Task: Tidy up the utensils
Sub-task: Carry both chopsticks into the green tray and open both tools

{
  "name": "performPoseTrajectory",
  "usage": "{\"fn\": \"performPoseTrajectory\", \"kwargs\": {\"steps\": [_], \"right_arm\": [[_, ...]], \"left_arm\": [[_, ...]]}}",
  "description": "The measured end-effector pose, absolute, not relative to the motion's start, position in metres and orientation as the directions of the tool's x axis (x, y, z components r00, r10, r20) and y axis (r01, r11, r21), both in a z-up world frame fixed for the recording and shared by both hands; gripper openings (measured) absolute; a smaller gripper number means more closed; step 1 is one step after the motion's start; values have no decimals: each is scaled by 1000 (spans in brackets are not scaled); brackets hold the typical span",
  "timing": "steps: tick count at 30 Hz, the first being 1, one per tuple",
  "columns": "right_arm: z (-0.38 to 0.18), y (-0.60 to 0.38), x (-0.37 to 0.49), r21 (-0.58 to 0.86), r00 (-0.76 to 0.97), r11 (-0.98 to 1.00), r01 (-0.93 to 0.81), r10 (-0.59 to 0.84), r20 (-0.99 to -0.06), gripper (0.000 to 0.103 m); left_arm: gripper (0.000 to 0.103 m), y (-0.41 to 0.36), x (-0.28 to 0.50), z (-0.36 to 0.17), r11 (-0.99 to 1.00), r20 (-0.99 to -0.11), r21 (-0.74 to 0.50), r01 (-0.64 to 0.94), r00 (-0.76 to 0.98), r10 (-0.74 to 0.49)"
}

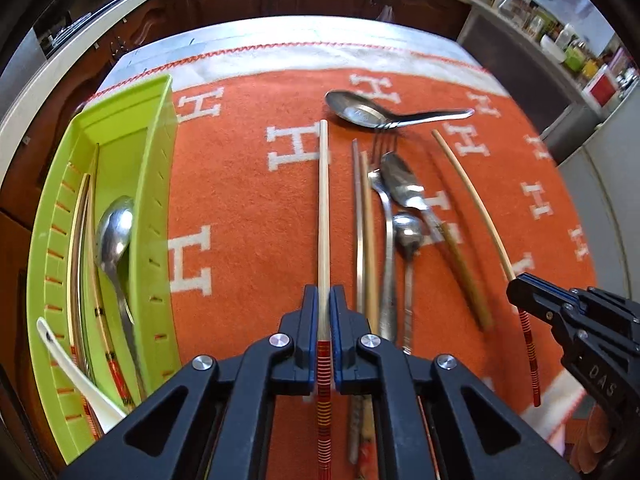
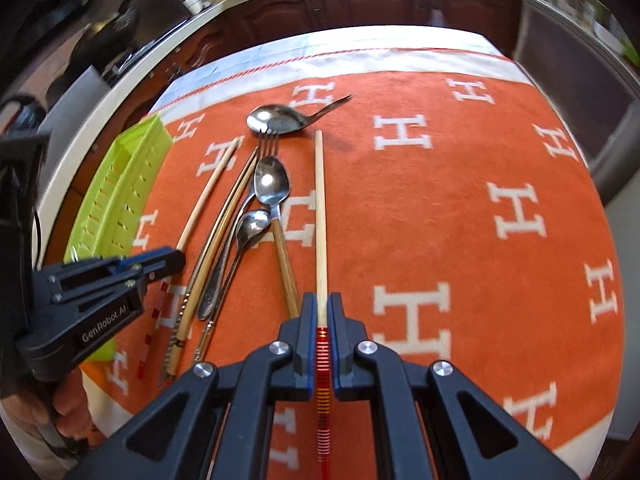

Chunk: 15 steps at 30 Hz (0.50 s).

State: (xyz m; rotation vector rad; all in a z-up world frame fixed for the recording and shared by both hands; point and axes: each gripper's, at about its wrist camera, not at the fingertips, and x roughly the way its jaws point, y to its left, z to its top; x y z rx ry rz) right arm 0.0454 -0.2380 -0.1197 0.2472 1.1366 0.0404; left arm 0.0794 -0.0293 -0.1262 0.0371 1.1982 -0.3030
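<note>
My left gripper [image 1: 324, 294] is shut on a pale wooden chopstick [image 1: 323, 208] with a red-striped end, which points away over the orange cloth. My right gripper [image 2: 321, 300] is shut on a matching chopstick [image 2: 319, 208]. Each gripper also shows in the other's view: the right gripper [image 1: 518, 286] at the right edge, the left gripper [image 2: 176, 258] at the left. Between them lie a fork [image 1: 386, 216], two small spoons, a large spoon [image 1: 356, 110] and a darker chopstick pair [image 1: 362, 220]. The green tray [image 1: 160, 184] at left holds a metal spoon [image 1: 114, 232], a white ceramic spoon [image 1: 76, 364] and chopsticks.
An orange blanket [image 2: 460, 208] with white H letters covers the table. Dark wooden cabinets run behind the far edge. A crowded counter [image 1: 560, 40] with jars stands at the back right. A person's hand [image 2: 68, 404] holds the left gripper's handle.
</note>
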Motion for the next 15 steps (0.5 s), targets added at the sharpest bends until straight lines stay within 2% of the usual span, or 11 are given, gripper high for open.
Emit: {"fn": "performPoseTrajectory", "kwargs": {"steps": [9, 15], "right_arm": [[-66, -228, 27, 276, 494, 956, 102, 193, -848, 5], [-32, -189, 39, 364, 505, 931, 1, 314, -804, 5]], "left_arm": [[3, 4, 53, -68, 943, -849, -239, 231, 422, -318], [3, 58, 46, -38, 963, -810, -229, 143, 520, -269]]}}
